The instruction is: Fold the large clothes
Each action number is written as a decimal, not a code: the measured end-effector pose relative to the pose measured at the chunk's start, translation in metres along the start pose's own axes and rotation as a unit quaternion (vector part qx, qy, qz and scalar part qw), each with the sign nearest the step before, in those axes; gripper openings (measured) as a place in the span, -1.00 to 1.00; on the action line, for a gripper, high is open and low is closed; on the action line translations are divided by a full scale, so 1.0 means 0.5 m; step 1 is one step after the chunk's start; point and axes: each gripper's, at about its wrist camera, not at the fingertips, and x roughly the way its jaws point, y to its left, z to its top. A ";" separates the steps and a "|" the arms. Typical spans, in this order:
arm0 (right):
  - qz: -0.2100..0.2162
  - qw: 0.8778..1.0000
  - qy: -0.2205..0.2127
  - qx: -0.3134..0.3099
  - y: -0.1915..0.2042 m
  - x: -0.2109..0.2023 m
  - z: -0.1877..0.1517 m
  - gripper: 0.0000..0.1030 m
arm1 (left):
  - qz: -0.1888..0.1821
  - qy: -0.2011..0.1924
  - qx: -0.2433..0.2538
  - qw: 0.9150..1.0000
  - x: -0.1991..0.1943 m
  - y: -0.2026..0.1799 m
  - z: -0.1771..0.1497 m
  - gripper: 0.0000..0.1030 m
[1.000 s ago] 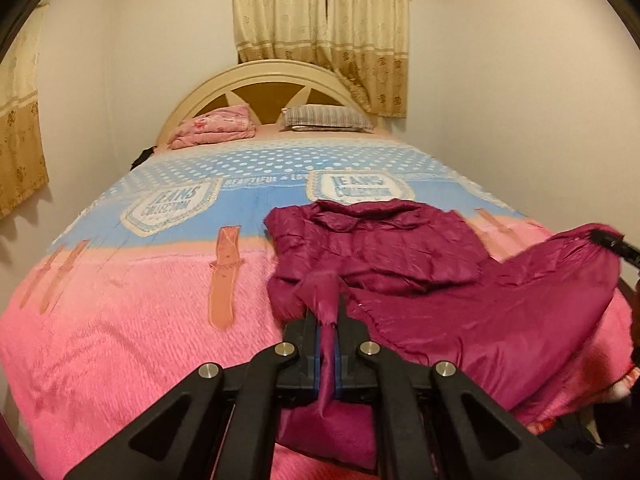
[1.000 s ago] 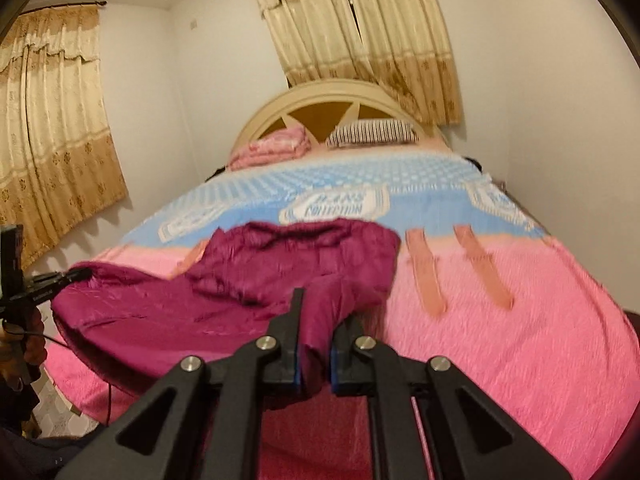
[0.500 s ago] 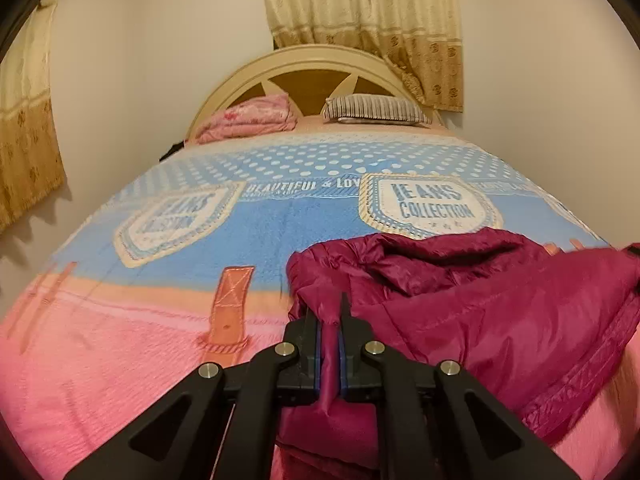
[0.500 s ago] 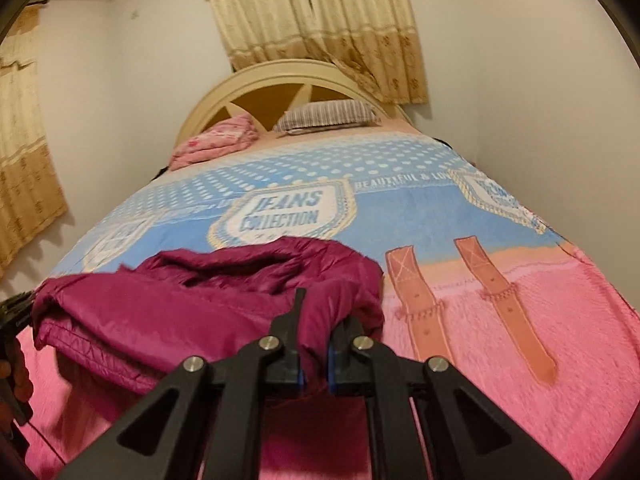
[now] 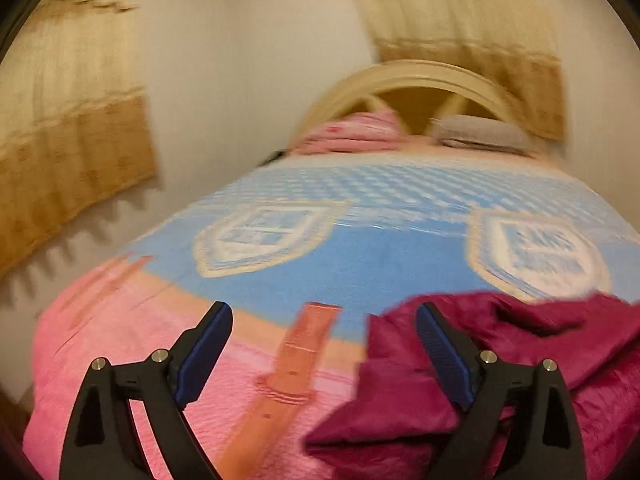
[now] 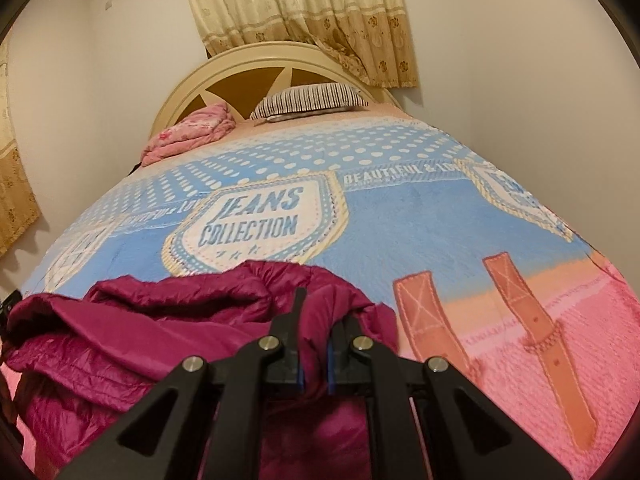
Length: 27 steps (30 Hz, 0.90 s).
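A maroon padded jacket [image 6: 168, 332] lies bunched on the pink and blue bedspread [image 6: 400, 224] near the foot of the bed. My right gripper [image 6: 314, 340] is shut on a fold of the jacket at its right edge. My left gripper [image 5: 320, 336] is wide open and empty, just above the bedspread [image 5: 340, 256]. The jacket [image 5: 520, 364] lies to its right, behind and around the right finger. The left wrist view is blurred by motion.
A folded pink blanket [image 6: 188, 136] and a striped pillow [image 6: 312, 100] lie at the cream headboard [image 6: 256, 68]. Walls stand close on both sides. Beige curtains [image 6: 304, 12] hang behind the bed, and another curtain [image 5: 68, 128] hangs on the left wall.
My left gripper has opened, let go of the jacket and swung to the left. My right gripper has moved forward over the bed and still holds the jacket, which is now folded over itself.
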 end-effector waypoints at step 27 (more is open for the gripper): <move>0.033 0.994 -0.018 -0.106 0.251 -0.005 -0.033 0.57 | -0.017 -0.020 0.082 0.996 0.000 -0.137 -0.022 0.91</move>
